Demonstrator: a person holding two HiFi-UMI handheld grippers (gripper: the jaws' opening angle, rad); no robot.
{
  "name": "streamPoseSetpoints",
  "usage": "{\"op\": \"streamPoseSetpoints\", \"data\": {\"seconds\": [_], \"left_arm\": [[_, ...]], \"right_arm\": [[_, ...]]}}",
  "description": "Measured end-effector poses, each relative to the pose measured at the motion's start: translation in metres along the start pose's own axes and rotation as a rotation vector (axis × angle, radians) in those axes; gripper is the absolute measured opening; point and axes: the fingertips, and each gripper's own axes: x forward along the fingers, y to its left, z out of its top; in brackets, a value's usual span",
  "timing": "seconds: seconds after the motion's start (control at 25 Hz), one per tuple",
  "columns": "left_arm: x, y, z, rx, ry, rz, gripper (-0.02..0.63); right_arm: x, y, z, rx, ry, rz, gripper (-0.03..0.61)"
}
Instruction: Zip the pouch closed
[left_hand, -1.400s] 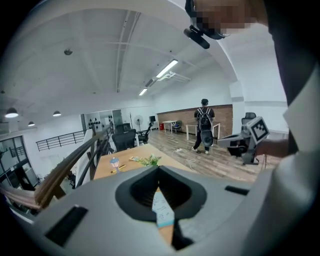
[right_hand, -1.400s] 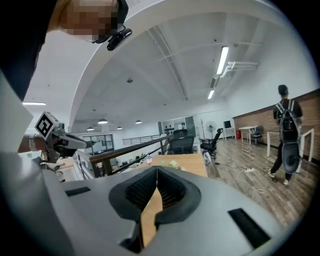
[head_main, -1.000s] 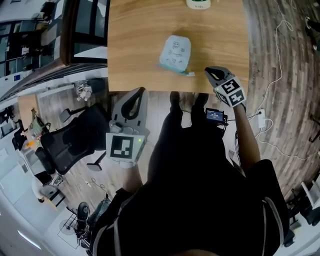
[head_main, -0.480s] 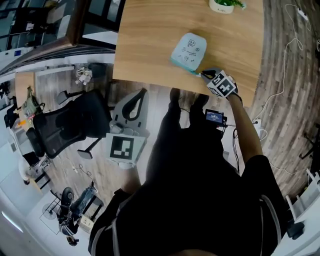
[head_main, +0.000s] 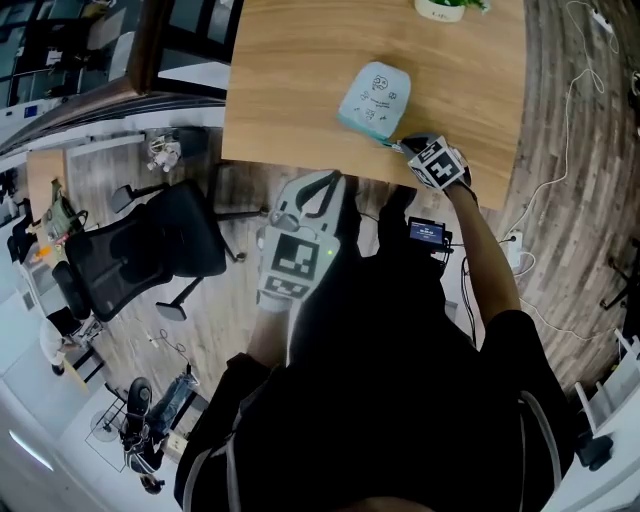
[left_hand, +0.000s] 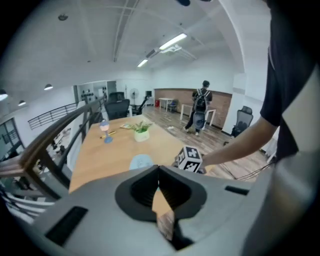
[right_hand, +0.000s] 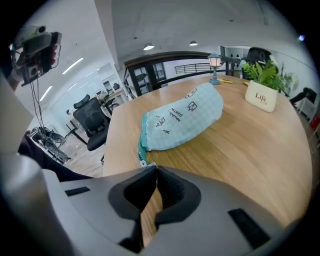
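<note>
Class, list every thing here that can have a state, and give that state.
pouch: lying on the table, zip state unclear.
left gripper: shut, nothing between its jaws.
right gripper: shut, tips at the pouch's zip end.
plant pot: upright.
small lamp: upright.

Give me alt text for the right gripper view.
The right gripper, jaws together, has its tips at the zipper end of a pale blue pouch lying on a wooden table. A potted plant stands behind.
</note>
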Motion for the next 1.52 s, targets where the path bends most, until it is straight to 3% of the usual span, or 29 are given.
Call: {"op": "streamPoseSetpoints", "data": {"seconds": [0.04, 0.12, 0.28, 0.36, 0.48, 0.64, 0.76, 0.92, 1.08, 1.2, 1.24, 1.52], "left_arm": [[0.022, -0.015, -0.003, 0.014, 0.004, -0.044, 0.003], [0.072, -0.038, -0.028, 0.075, 0.095, -0.100, 0.003], [0.167, -0.051, -0.095, 0.416, 0.314, -0.104, 0.003], [0.198, -0.054, -0.113, 0.555, 0.353, -0.130, 0.003], [0.229, -0.057, -0.128, 0.687, 0.389, -0.168, 0.003], [0.248, -0.055, -0.135, 0.894, 0.459, -0.147, 0.003], [0.252, -0.056, -0.135, 0.995, 0.509, -0.127, 0.003], [0.252, -0.058, -0.138, 1.044, 0.551, -0.133, 0.003], [0.250, -0.059, -0.138, 1.003, 0.563, -0.176, 0.022], [0.248, -0.058, -0.139, 0.996, 0.584, -0.206, 0.096], [0.248, -0.058, -0.143, 0.992, 0.604, -0.225, 0.192], [0.248, -0.060, -0.147, 1.031, 0.612, -0.226, 0.193]], "right_arm": [[0.000, 0.000, 0.000, 0.023, -0.009, -0.003, 0.018], [-0.002, 0.000, 0.000, 0.070, -0.037, -0.001, 0.018], [0.000, 0.001, 0.000, 0.117, -0.072, 0.012, 0.018], [0.001, 0.000, 0.001, 0.108, -0.070, 0.024, 0.018], [0.002, -0.001, 0.002, 0.108, -0.058, 0.047, 0.018], [0.000, 0.000, 0.002, 0.108, -0.056, 0.056, 0.018], [-0.001, 0.000, 0.001, 0.114, -0.049, 0.071, 0.018], [-0.002, 0.001, 0.002, 0.120, -0.048, 0.086, 0.018], [-0.002, 0.001, 0.002, 0.125, -0.042, 0.094, 0.018], [0.000, -0.002, 0.001, 0.126, -0.035, 0.093, 0.018], [0.001, -0.002, 0.001, 0.128, -0.034, 0.098, 0.018], [-0.002, -0.001, 0.004, 0.115, -0.047, 0.089, 0.018]]}}
